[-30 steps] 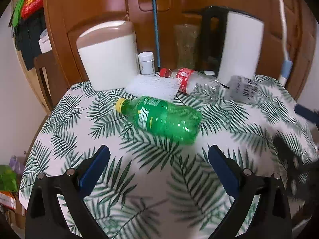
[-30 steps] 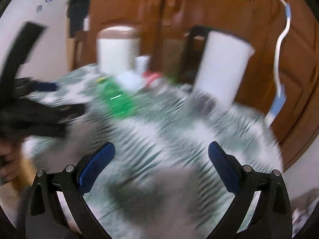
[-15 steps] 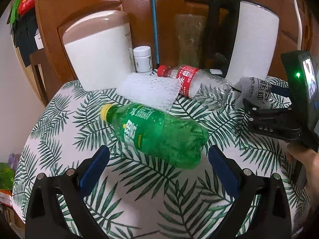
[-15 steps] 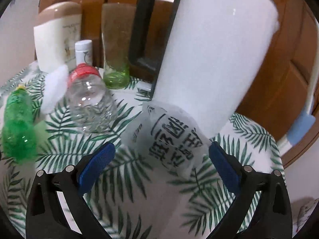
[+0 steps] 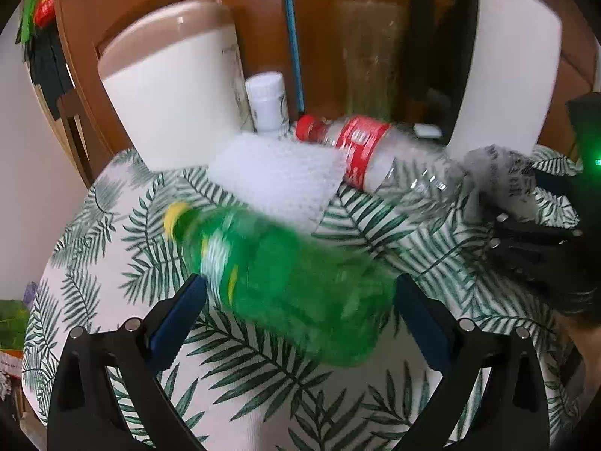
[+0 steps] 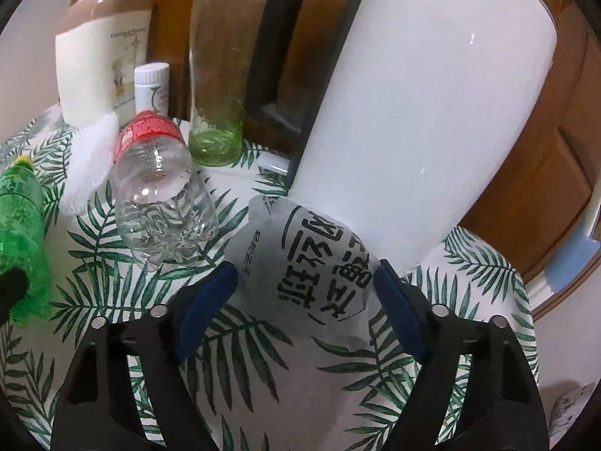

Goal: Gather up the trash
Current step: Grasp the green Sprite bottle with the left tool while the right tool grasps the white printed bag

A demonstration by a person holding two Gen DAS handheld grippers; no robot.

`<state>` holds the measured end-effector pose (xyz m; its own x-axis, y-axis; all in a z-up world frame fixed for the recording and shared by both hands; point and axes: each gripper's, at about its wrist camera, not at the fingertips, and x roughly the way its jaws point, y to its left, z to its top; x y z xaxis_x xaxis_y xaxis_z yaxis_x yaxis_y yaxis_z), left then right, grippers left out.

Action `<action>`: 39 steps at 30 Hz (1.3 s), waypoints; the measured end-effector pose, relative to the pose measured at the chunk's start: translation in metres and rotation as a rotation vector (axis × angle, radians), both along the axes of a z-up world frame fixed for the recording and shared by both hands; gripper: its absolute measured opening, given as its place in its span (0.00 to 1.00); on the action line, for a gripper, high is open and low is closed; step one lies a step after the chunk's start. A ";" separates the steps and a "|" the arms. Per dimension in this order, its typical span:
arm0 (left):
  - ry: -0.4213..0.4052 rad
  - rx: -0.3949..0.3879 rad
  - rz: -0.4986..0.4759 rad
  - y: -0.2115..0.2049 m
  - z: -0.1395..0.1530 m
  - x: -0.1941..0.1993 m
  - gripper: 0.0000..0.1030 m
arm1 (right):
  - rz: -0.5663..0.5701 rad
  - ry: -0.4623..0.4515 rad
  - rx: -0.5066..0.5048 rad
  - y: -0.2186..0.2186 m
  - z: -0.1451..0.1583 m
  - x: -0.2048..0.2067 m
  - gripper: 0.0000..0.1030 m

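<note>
A green plastic bottle [image 5: 293, 285] with a yellow cap lies on its side on the leaf-print tablecloth [image 5: 112, 248], between the blue pads of my open left gripper [image 5: 296, 300]. A clear bottle [image 6: 161, 191] with a red cap and label lies behind it; it also shows in the left wrist view [image 5: 379, 158]. A crumpled white wrapper [image 6: 311, 267] with black characters sits between the pads of my right gripper [image 6: 306, 285], whose jaws have narrowed around it but still stand apart. A white paper towel [image 5: 278, 176] lies by the clear bottle.
A large white kettle [image 6: 413, 112] with a black handle stands right behind the wrapper. A green-tinted glass [image 6: 218, 75], a small white pill bottle [image 6: 150, 86] and a white container with a brown lid [image 6: 97, 49] stand along the back. A wooden door is behind.
My left gripper moved forward so the green bottle now lies between its pads. My right gripper moved onto the wrapper and its jaws narrowed around it.
</note>
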<state>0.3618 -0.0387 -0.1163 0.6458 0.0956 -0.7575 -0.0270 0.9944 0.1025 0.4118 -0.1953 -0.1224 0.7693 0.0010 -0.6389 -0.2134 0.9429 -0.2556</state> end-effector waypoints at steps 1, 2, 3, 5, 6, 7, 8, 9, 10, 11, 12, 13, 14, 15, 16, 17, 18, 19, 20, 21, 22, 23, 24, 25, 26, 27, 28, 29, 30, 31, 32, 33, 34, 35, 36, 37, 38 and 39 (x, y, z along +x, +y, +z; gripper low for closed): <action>0.004 -0.001 0.000 0.002 -0.001 0.000 0.95 | 0.000 0.002 0.003 -0.001 0.000 0.000 0.72; 0.008 -0.004 0.003 0.006 -0.003 -0.002 0.95 | 0.001 0.003 0.006 -0.001 0.000 0.000 0.71; 0.008 -0.007 0.004 0.011 -0.004 -0.005 0.95 | 0.001 0.004 0.008 -0.001 0.000 0.000 0.71; 0.008 0.006 0.000 0.022 -0.007 -0.014 0.95 | 0.002 0.004 0.010 -0.001 0.000 0.000 0.70; 0.007 0.018 0.005 0.030 -0.008 -0.018 0.95 | 0.004 0.005 0.011 0.000 0.000 0.001 0.69; 0.007 0.020 0.010 0.036 -0.009 -0.021 0.95 | 0.004 0.007 0.014 0.000 0.000 0.001 0.68; 0.009 0.014 0.008 0.043 -0.009 -0.025 0.95 | 0.006 0.008 0.020 -0.001 0.000 0.000 0.67; 0.010 -0.001 -0.004 0.048 -0.009 -0.029 0.95 | 0.004 0.014 0.029 -0.002 0.000 -0.001 0.67; 0.009 -0.010 -0.014 0.054 -0.008 -0.034 0.95 | 0.001 0.020 0.040 -0.004 0.000 -0.003 0.66; -0.002 -0.005 -0.013 0.058 -0.006 -0.039 0.95 | 0.000 0.023 0.045 -0.005 0.000 -0.004 0.66; -0.013 0.001 -0.013 0.062 -0.003 -0.044 0.95 | -0.001 0.026 0.047 -0.005 0.000 -0.006 0.66; -0.015 -0.003 -0.017 0.063 0.000 -0.046 0.95 | 0.000 0.031 0.048 -0.005 -0.001 -0.008 0.66; -0.020 -0.011 -0.020 0.064 0.003 -0.049 0.95 | 0.001 0.034 0.048 -0.006 -0.001 -0.011 0.65; -0.027 -0.020 -0.019 0.065 0.006 -0.050 0.95 | 0.001 0.035 0.049 -0.007 -0.001 -0.015 0.65; -0.036 -0.031 -0.017 0.064 0.010 -0.049 0.95 | 0.004 0.038 0.056 -0.007 -0.001 -0.018 0.64; -0.039 -0.033 -0.017 0.063 0.013 -0.048 0.95 | 0.006 0.041 0.064 -0.008 -0.001 -0.020 0.64; -0.040 -0.025 -0.011 0.061 0.015 -0.043 0.95 | 0.007 0.042 0.068 -0.008 -0.001 -0.023 0.64; -0.039 -0.020 -0.003 0.059 0.017 -0.039 0.95 | 0.008 0.042 0.066 -0.007 -0.001 -0.026 0.64; -0.037 -0.018 0.005 0.059 0.018 -0.032 0.95 | 0.011 0.044 0.068 -0.006 -0.001 -0.026 0.63; -0.032 -0.019 0.010 0.058 0.018 -0.025 0.95 | 0.013 0.044 0.071 -0.005 -0.001 -0.028 0.63; -0.012 -0.008 0.020 0.057 0.016 -0.012 0.95 | 0.016 0.042 0.070 -0.003 -0.001 -0.030 0.63; 0.000 0.002 0.032 0.057 0.015 -0.003 0.95 | 0.018 0.041 0.065 -0.001 -0.001 -0.031 0.63; 0.005 0.006 0.041 0.058 0.014 0.003 0.95 | 0.019 0.040 0.061 0.001 -0.002 -0.031 0.63; 0.021 0.008 0.047 0.059 0.010 0.012 0.95 | 0.019 0.040 0.061 0.001 -0.003 -0.031 0.63; 0.035 0.005 0.048 0.061 0.007 0.019 0.95 | 0.020 0.040 0.065 0.002 -0.003 -0.032 0.63; 0.042 0.002 0.049 0.062 0.004 0.025 0.95 | 0.020 0.040 0.066 0.002 -0.003 -0.032 0.63; 0.044 0.008 0.047 0.063 0.002 0.027 0.94 | 0.021 0.042 0.065 0.003 -0.003 -0.033 0.63; 0.050 0.016 0.042 0.063 0.000 0.029 0.90 | 0.023 0.042 0.063 0.003 -0.003 -0.033 0.63; 0.054 0.015 0.032 0.063 -0.002 0.030 0.80 | 0.024 0.042 0.061 0.003 -0.003 -0.033 0.64; 0.060 0.015 0.021 0.062 -0.004 0.029 0.74 | 0.026 0.044 0.061 0.004 -0.003 -0.032 0.65; 0.068 0.020 0.015 0.062 -0.006 0.028 0.64 | 0.027 0.046 0.061 0.004 -0.003 -0.032 0.66; 0.073 0.021 0.012 0.062 -0.009 0.027 0.60 | 0.030 0.045 0.059 0.004 -0.003 -0.032 0.71; 0.066 0.013 0.009 0.063 -0.009 0.026 0.60 | 0.030 0.043 0.054 0.005 -0.004 -0.032 0.76; 0.062 -0.001 0.007 0.065 -0.009 0.025 0.60 | 0.028 0.043 0.045 0.006 -0.004 -0.031 0.78; 0.061 -0.010 0.009 0.066 -0.009 0.024 0.60 | 0.027 0.040 0.041 0.007 -0.004 -0.031 0.79; 0.061 -0.017 0.007 0.067 -0.009 0.024 0.60 | 0.028 0.034 0.040 0.008 -0.004 -0.030 0.79; 0.062 -0.017 0.003 0.067 -0.009 0.024 0.60 | 0.027 0.031 0.042 0.009 -0.003 -0.030 0.79; 0.063 -0.014 -0.001 0.067 -0.009 0.024 0.60 | 0.028 0.033 0.046 0.009 -0.003 -0.028 0.80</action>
<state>0.3856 0.0283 -0.1252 0.5972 0.0839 -0.7977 -0.0195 0.9957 0.0901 0.3835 -0.1860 -0.1250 0.7467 0.0524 -0.6630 -0.2477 0.9471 -0.2041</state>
